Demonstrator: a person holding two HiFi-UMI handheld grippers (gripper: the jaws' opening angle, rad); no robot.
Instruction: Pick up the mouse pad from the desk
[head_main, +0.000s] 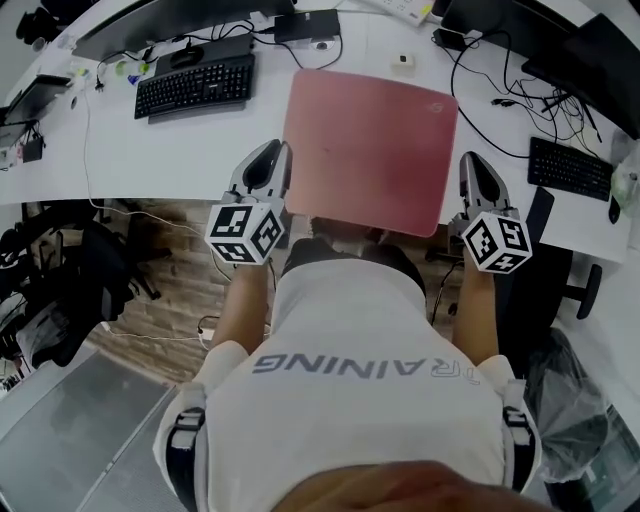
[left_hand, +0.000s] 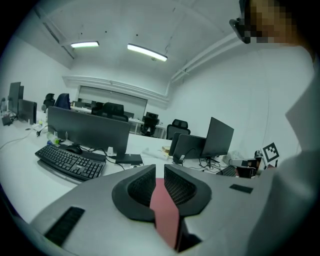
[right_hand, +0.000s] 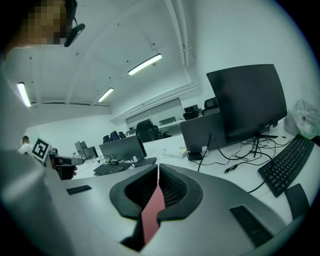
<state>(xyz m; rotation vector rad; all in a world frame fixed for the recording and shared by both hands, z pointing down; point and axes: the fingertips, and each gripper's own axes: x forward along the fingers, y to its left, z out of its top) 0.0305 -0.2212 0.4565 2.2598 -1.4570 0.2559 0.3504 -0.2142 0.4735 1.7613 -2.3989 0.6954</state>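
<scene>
The pink mouse pad spreads flat over the white desk, and its near edge reaches past the desk's front edge toward me. My left gripper is shut on the pad's left edge. My right gripper is shut on its right edge near the front corner. In the left gripper view a strip of the pad is pinched between the black pads of the left gripper. The right gripper view shows the same, with a thin strip of the pad clamped in the right gripper.
A black keyboard and a monitor base lie at the back left. A second keyboard and tangled cables sit at the right. A small white item lies behind the pad. Office chairs stand on the floor at the left.
</scene>
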